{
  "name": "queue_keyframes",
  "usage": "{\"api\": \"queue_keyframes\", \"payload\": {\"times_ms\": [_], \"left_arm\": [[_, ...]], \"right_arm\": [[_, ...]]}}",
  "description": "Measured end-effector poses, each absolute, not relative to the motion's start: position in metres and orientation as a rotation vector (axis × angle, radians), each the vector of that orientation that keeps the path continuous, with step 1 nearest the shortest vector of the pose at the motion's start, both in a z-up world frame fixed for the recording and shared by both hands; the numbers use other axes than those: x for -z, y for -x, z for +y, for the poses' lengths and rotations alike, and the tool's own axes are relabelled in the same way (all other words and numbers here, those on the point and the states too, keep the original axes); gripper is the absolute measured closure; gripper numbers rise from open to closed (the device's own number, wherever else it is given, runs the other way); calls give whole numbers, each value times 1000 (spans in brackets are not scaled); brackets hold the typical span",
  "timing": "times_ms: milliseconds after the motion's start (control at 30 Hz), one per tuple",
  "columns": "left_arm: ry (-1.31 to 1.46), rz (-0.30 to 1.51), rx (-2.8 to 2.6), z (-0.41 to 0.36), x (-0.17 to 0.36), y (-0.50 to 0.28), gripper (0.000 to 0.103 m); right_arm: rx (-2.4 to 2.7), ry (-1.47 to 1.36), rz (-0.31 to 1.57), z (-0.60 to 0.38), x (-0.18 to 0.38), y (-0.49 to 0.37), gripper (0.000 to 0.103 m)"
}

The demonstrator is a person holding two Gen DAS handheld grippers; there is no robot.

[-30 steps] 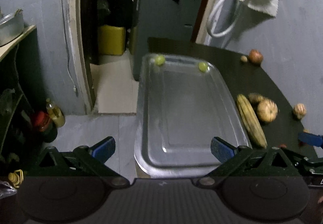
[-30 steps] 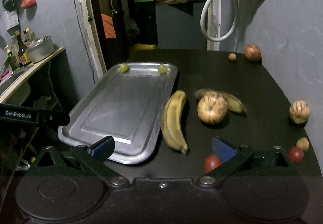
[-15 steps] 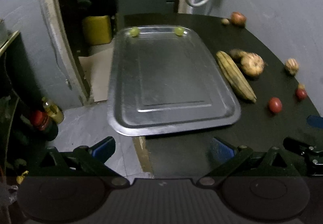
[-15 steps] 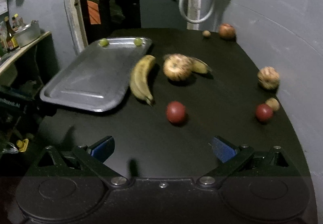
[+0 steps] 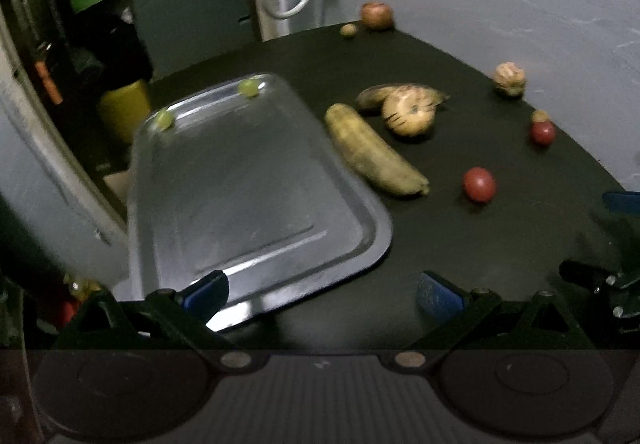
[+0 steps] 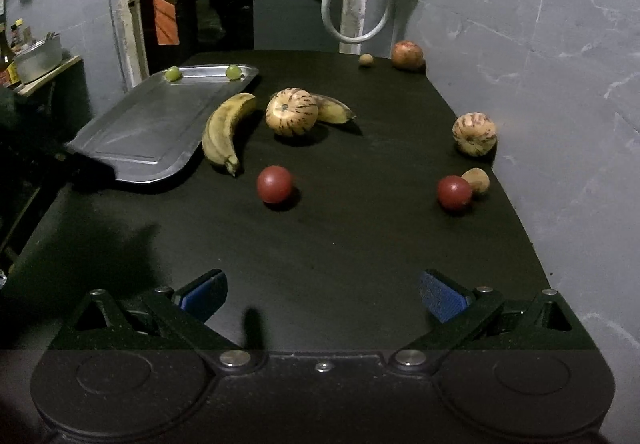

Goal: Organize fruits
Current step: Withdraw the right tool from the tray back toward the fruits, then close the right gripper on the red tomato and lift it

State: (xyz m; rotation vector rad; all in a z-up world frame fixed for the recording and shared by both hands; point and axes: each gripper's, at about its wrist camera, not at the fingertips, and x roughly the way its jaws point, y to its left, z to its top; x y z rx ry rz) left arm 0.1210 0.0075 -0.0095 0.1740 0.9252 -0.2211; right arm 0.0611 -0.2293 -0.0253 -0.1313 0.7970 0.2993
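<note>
The dark matte worktop (image 6: 320, 244) carries a flat silver metal tray (image 6: 152, 132), two yellow bananas (image 6: 224, 132), two striped pale melons (image 6: 291, 111), two red round fruits (image 6: 274, 184) and smaller brown fruits (image 6: 476, 181).

Two green grapes (image 5: 248, 87) sit at the far rim of the metal tray (image 5: 256, 196). A banana (image 5: 374, 152) lies just beside it on the dark surface (image 5: 460, 236), a red fruit (image 5: 479, 184) nearby.

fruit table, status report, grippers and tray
Left hand-held gripper open, empty; right hand-held gripper open, empty. Tray holds two grapes; bananas, red fruits on table. Nothing blocking.
</note>
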Motion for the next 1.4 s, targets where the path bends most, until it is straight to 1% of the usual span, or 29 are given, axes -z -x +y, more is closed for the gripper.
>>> {"api": "queue_keyframes", "payload": {"times_ms": [267, 500, 533, 600, 633, 767, 967, 1033, 1133, 1200, 1400], "left_arm": [[-233, 864, 279, -16, -3, -151, 1], [-229, 837, 319, -36, -4, -168, 1], [-226, 838, 327, -38, -3, -168, 1], [-222, 839, 349, -41, 0, -166, 1], [-224, 838, 360, -43, 1, -164, 1], [-265, 809, 404, -54, 9, -157, 1], [-352, 752, 471, -79, 18, -148, 1], [-365, 733, 486, -88, 21, -146, 1], [-379, 707, 493, -103, 28, -145, 4], [-388, 709, 489, -112, 34, -146, 10], [-363, 741, 413, -124, 45, -153, 20]], "right_arm": [[-301, 124, 789, -236, 26, -68, 1], [-228, 120, 778, -251, 27, -78, 1], [-204, 111, 780, -254, 27, -79, 2], [-158, 84, 780, -262, 28, -84, 8], [-149, 63, 784, -267, 29, -86, 9], [-120, -77, 812, -287, 31, -100, 11], [-87, -143, 808, -298, 30, -127, 15], [-81, -147, 806, -299, 31, -136, 18], [-67, -143, 822, -299, 37, -148, 22], [-65, -149, 833, -301, 41, -154, 24], [-76, -147, 843, -302, 49, -165, 31]]}}
